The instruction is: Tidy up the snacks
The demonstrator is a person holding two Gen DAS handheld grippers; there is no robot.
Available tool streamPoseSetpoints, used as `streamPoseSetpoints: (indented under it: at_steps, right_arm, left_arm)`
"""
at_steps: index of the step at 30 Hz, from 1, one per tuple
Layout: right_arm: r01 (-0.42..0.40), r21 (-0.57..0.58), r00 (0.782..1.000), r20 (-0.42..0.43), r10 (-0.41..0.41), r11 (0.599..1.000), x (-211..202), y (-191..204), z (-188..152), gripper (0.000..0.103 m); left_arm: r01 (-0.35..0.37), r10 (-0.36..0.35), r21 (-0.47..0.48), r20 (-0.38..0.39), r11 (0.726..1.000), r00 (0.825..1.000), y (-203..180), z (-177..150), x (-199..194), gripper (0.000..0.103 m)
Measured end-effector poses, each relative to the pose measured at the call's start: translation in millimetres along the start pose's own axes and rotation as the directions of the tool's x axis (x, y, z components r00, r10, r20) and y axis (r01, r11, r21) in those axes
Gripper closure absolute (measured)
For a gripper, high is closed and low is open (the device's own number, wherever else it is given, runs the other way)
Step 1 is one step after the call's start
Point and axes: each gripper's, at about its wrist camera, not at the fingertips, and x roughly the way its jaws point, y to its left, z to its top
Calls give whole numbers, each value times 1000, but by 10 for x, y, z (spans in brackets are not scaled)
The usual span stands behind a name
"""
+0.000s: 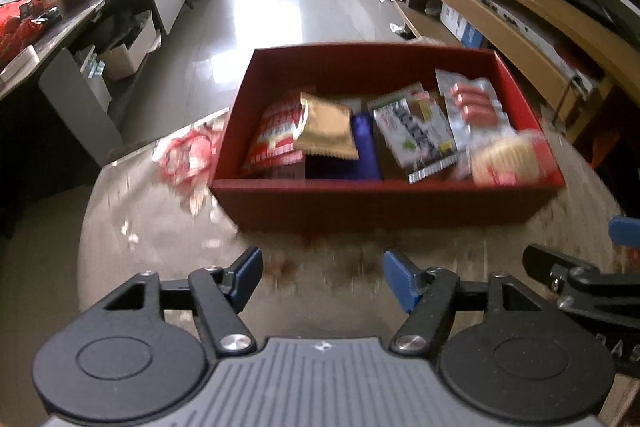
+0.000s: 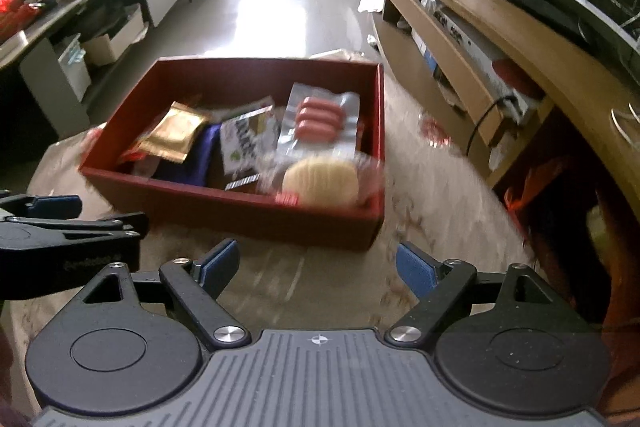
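Snacks fill red box (image 1: 384, 201) just ahead of left gripper (image 1: 323, 277) and right gripper (image 2: 318, 267), both parted, empty.

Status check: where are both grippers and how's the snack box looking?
Left gripper open, empty, short of the red box. Right gripper open, empty, beside it. Snacks piled inside, sausage pack on top. Nothing in the way.

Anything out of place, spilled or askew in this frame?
One red-and-white snack packet lies on the table outside the red cardboard box, against its left wall. Inside, the packets overlap at angles; the clear sausage pack leans tilted over others. Nothing looks spilled or damaged.
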Motion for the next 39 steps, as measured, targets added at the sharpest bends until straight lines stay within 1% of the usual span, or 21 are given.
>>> streamPoseSetpoints:
  at_steps: [5, 13, 23, 35, 39]
  right_arm:
    - [-1, 14, 1000, -2, 1, 1000, -122, 12, -263, 13]
    - [11, 26, 999, -40, -10, 1000, -176, 41, -620, 13]
    - [19, 16, 998, -64, -18, 1000, -209, 129, -874, 13]
    - [-3, 34, 998, -56, 5, 999, -342, 166, -1043, 12]
    - [-13, 34, 999, -53, 15, 999, -386, 191, -1089, 12]
  left_arm:
    - [-6, 7, 18, -25, 1000, 1000, 19, -318, -67, 29]
    - [1, -2, -16, -60, 1000, 998, 122, -648, -138, 23]
    - [-4, 4, 0, -44, 1000, 999, 94, -880, -282, 14]
    - [11, -10, 4, -28, 1000, 1000, 111, -1075, -445, 12]
    - [4, -4, 11, -23, 1000, 1000, 111, -1139, -502, 12]
